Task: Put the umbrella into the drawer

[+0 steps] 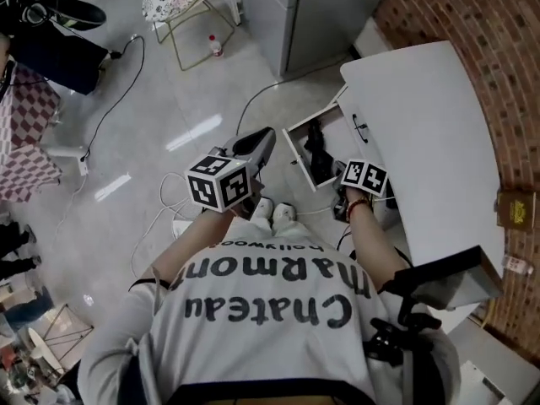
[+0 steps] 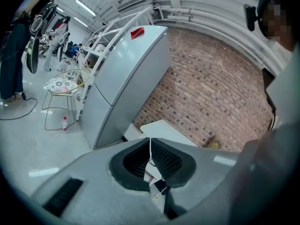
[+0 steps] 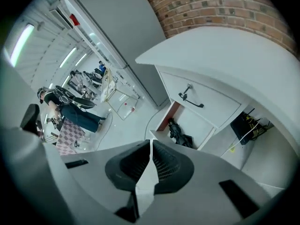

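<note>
Both claws are pressed shut on nothing. The umbrella (image 1: pixel 316 154) already lies in the open drawer (image 1: pixel 297 157) under the white counter (image 1: pixel 422 125), its long axis running alongside the drawer's outer rim. From my right claw (image 3: pixel 151 144) it sits below and a little left, straight in its line of sight. The left claw (image 1: pixel 263 137) points off toward the brick wall, so I judge the right one better placed to push the drawer closed.

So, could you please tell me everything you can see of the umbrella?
The umbrella is black and folded into a short, lumpy bundle of what looks like fabric. It lies flat inside the pulled-out white drawer, resting on the drawer's floor. Nothing else touches it.
</note>
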